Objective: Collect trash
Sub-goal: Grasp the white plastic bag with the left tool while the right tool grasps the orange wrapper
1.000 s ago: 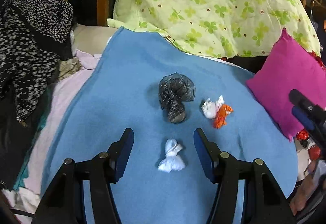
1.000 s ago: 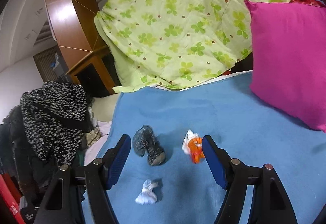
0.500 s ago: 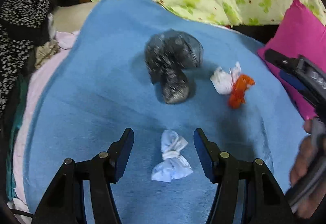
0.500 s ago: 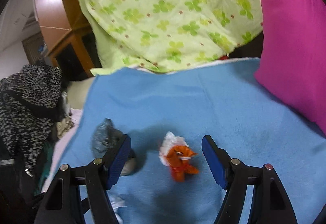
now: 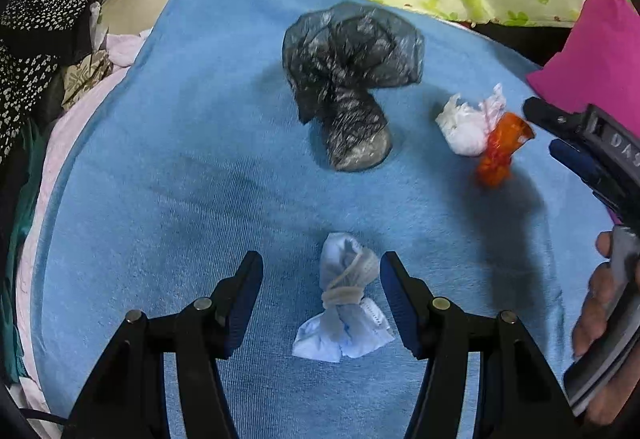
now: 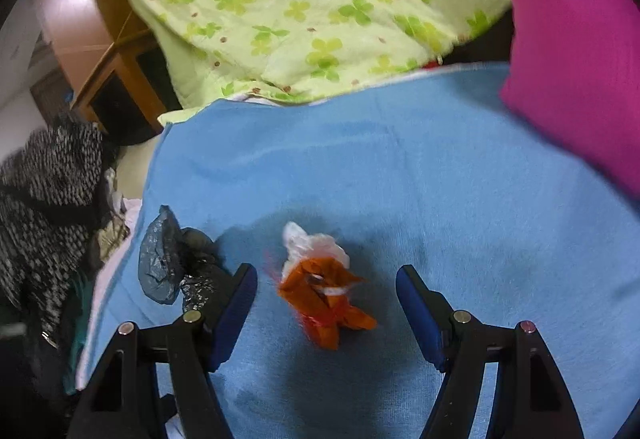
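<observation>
Three pieces of trash lie on a blue blanket (image 5: 180, 167). A knotted pale blue wad (image 5: 344, 299) lies between the open fingers of my left gripper (image 5: 321, 291). A white and orange wad (image 6: 320, 287) lies between the open fingers of my right gripper (image 6: 326, 299); it also shows in the left wrist view (image 5: 484, 135). A crumpled dark plastic bag (image 5: 348, 79) lies beyond the blue wad, and left of my right gripper (image 6: 176, 271). The right gripper shows at the right edge of the left wrist view (image 5: 592, 159).
A green clover-print quilt (image 6: 320, 7) is heaped at the back. A magenta pillow (image 6: 576, 39) lies at the right. Black and white clothing (image 5: 32, 35) and pale laundry pile at the left edge. A wooden cabinet (image 6: 100, 51) stands behind.
Both grippers have moved forward and down. The blue wad now lies between the left fingers, the white and orange wad between the right fingers. Both stay open.
</observation>
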A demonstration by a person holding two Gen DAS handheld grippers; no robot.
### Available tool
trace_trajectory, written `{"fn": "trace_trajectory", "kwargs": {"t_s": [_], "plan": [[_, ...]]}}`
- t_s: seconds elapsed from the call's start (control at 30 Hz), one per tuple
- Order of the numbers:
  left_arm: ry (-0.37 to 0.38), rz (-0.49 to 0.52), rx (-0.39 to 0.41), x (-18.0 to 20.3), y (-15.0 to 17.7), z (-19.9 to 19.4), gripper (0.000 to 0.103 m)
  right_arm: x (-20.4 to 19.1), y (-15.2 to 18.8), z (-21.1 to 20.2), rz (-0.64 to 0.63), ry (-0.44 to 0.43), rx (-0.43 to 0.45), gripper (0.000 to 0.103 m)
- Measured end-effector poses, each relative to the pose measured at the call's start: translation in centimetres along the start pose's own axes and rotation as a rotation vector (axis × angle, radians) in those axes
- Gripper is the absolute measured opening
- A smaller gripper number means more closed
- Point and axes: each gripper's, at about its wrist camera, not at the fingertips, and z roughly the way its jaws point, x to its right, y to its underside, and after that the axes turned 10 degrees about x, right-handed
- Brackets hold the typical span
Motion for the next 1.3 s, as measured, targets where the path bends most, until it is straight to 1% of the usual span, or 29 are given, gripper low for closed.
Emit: {"fn": "trace_trajectory", "kwargs": {"t_s": [0.07, 0.13, 0.2, 0.27, 0.3, 0.37, 0.4, 0.47, 0.53, 0.57, 0.63, 0.73, 0.83, 0.93, 1.03, 1.1, 1.17, 1.23, 1.3], "plan": [[-0.012, 0.009, -0.024, 0.1, 0.3, 0.7, 0.062, 1.3, 0.2, 0.6, 0.051, -0.011, -0.023, 0.075], [0.003, 0.000, -0.057, 0.1, 0.6, 1.4, 0.061, 2.1, 0.5, 1.2, 0.119, -0.057, -0.048, 0.075], [-0.005, 0.008, -0.070, 0.5, 0.6, 1.8, 0.057, 2.0, 0.8, 1.9, 0.127, -0.069, -0.055, 0.075], [-0.013, 0.028, -0.080, 0.8, 0.8, 2.0, 0.044, 1.5, 1.1, 2.4, 0.124, -0.091, -0.064, 0.075], [-0.015, 0.038, -0.093, 1.0, 1.0, 2.2, 0.041, 1.3, 1.2, 2.7, 0.122, -0.099, -0.073, 0.075], [-0.010, 0.041, -0.102, 1.2, 1.3, 2.3, 0.030, 0.9, 1.6, 3.3, 0.120, -0.117, -0.089, 0.075], [-0.004, 0.045, -0.102, 1.3, 1.4, 2.1, 0.026, 0.7, 1.8, 3.5, 0.117, -0.127, -0.099, 0.073], [-0.008, 0.046, -0.099, 1.3, 1.4, 1.8, 0.025, 0.2, 2.0, 3.5, 0.101, -0.132, -0.108, 0.069], [-0.024, 0.041, -0.085, 1.1, 1.3, 1.2, 0.025, -0.5, 2.1, 3.4, 0.073, -0.139, -0.126, 0.062], [-0.026, 0.035, -0.083, 1.3, 1.3, 1.0, 0.025, -0.8, 2.2, 3.2, 0.055, -0.133, -0.136, 0.062], [-0.009, -0.005, -0.070, 0.7, 0.9, 0.2, 0.025, -1.5, 2.4, 2.5, 0.020, -0.117, -0.127, 0.057], [0.022, -0.061, -0.036, -0.3, 0.2, -1.1, 0.025, -2.2, 3.0, 1.6, -0.039, -0.105, -0.127, 0.055], [0.048, -0.094, 0.006, -0.7, -0.2, -2.4, 0.025, -2.2, 2.8, 1.2, -0.040, -0.106, -0.116, 0.053], [0.052, -0.100, 0.022, -0.9, -0.4, -3.0, 0.025, -2.1, 2.4, 0.5, -0.027, -0.126, -0.092, 0.052], [0.071, -0.112, 0.039, -1.2, -0.5, -3.5, 0.025, -2.4, 2.0, -0.4, -0.018, -0.153, -0.057, 0.052], [0.084, -0.121, 0.072, -1.1, -0.7, -4.2, 0.025, -2.7, 1.7, -1.0, -0.011, -0.169, -0.041, 0.052], [0.095, -0.121, 0.111, -1.2, -0.8, -5.2, 0.025, -3.0, 1.3, -2.2, -0.009, -0.166, -0.011, 0.052], [0.093, -0.107, 0.158, -0.8, -1.2, -5.8, 0.025, -3.3, 1.0, -3.8, -0.006, -0.177, 0.019, 0.052], [0.082, -0.091, 0.200, -0.8, -1.5, -6.7, 0.025, -3.6, 0.6, -6.5, -0.004, -0.178, 0.061, 0.052]]}}
